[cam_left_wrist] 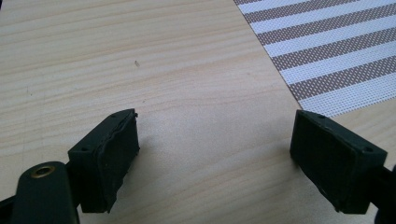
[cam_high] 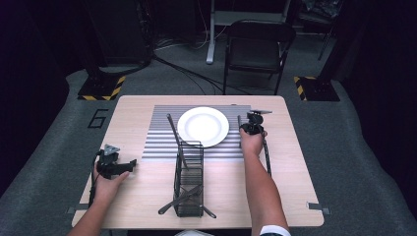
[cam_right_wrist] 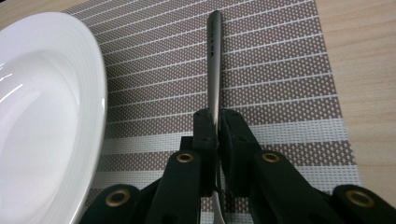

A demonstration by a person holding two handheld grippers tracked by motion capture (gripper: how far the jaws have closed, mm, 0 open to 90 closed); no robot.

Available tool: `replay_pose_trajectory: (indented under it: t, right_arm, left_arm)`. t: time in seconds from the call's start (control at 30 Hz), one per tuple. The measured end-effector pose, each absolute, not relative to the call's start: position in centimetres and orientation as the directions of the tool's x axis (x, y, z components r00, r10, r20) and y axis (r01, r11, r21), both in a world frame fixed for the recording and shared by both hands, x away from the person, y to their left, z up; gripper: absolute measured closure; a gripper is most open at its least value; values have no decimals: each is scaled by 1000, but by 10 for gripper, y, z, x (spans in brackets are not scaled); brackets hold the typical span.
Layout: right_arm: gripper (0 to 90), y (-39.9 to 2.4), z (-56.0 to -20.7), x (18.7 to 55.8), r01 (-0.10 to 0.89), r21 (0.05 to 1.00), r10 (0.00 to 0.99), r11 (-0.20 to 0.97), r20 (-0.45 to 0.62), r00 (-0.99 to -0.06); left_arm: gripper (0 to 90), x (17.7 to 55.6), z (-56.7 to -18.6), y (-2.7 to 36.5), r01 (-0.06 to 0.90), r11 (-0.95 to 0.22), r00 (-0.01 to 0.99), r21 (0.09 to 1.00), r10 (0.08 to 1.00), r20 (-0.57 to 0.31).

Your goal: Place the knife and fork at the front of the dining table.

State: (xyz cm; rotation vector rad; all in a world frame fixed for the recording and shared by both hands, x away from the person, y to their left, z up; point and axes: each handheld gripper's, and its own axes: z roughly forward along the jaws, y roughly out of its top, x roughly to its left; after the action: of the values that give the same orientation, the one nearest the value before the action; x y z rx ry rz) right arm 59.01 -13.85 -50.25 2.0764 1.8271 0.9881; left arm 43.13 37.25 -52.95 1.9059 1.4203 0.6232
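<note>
A white plate (cam_high: 202, 126) (cam_right_wrist: 42, 116) sits on a striped placemat (cam_high: 157, 142) (cam_right_wrist: 280, 70) at the back middle of the wooden table. Just right of the plate, a slim metal utensil (cam_high: 239, 135) (cam_right_wrist: 215, 56) lies along the mat. My right gripper (cam_high: 243, 130) (cam_right_wrist: 217, 126) is shut on its handle, low over the mat; the utensil's working end is hidden. At the table's left, my left gripper (cam_high: 132, 163) (cam_left_wrist: 215, 144) rests open on bare wood with nothing between its jaws, and the placemat's corner (cam_left_wrist: 327, 46) lies ahead to its right.
A black wire cutlery caddy (cam_high: 189, 182) stands at the front middle. A long utensil (cam_high: 173, 132) leans out of its far end, and other utensils (cam_high: 169, 205) lie crossed at its near end. Beyond the table, a folding chair (cam_high: 258, 49) stands on the floor.
</note>
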Motion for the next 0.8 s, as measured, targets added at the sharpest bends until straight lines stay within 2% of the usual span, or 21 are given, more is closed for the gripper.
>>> replay_pose_trajectory:
  t: [0.2,0.3,0.6,0.8]
  right_arm:
    - [840,-141,-501,590,795,569,938,-212,346,3]
    - [826,-140,-495,587,793,581,950,-185,313,-8]
    - [739,-140,-470,561,771,637,980,5,150,-131]
    - [705,-142,-460,539,754,655,960,56,172,-222]
  left_arm:
    - [154,431,-529,372,635,-182,292,751,956,-16]
    - [154,431,-529,372,636,-181,292,750,956,-17]
    - [154,431,-529,373,640,-184,293,746,956,-16]
    - [160,431,-529,372,637,-178,287,750,958,-17]
